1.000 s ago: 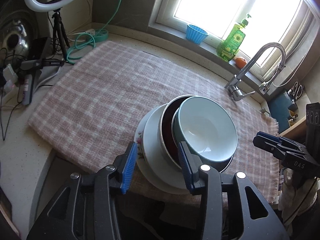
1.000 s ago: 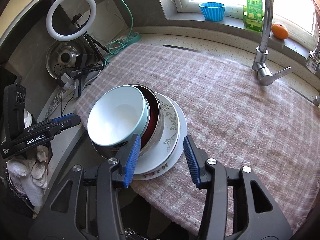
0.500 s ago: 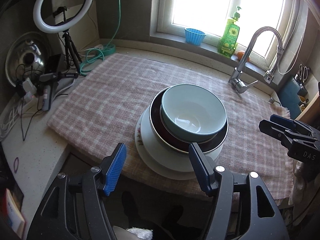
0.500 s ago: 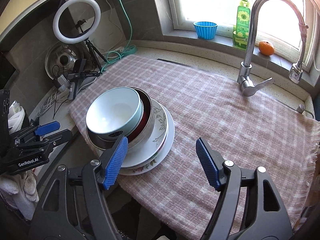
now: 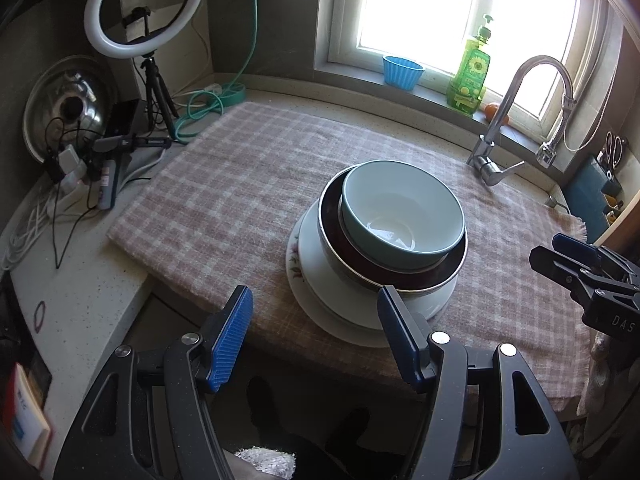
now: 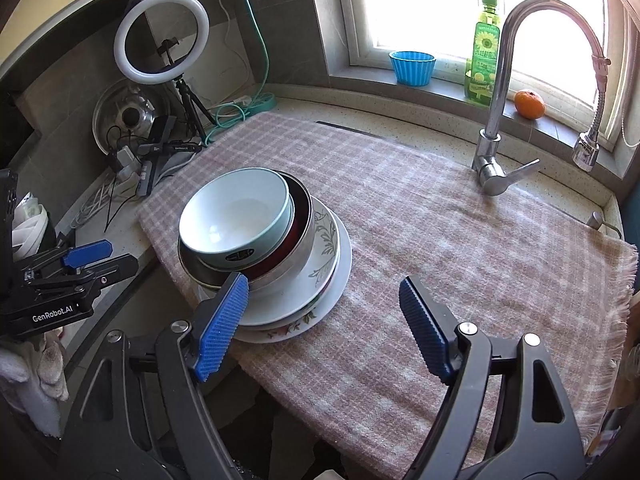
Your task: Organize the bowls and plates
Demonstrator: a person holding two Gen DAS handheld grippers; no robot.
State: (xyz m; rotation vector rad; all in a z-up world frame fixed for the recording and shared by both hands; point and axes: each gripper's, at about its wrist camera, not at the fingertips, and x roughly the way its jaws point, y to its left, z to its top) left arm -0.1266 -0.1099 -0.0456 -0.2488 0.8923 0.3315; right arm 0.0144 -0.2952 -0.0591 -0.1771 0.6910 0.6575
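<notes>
A pale green bowl (image 5: 400,216) sits inside a dark red metal-rimmed bowl (image 5: 352,248), on white plates (image 5: 316,276), the lowest one floral. The stack rests on a pink checked cloth (image 5: 240,184) near the counter's front edge. It also shows in the right wrist view: green bowl (image 6: 236,216), red bowl (image 6: 300,216), plates (image 6: 324,256). My left gripper (image 5: 316,336) is open and empty, just in front of the stack. My right gripper (image 6: 324,328) is open and empty, in front and to the right of the stack.
A faucet (image 6: 496,128) stands at the back right. A blue cup (image 6: 412,66), green soap bottle (image 6: 484,60) and an orange (image 6: 529,104) sit on the window sill. A ring light (image 5: 144,8), pan lid (image 5: 68,108) and cables are at the left.
Both grippers have drawn back from the stack and opened wider. The bowls and plates stay stacked on the cloth.
</notes>
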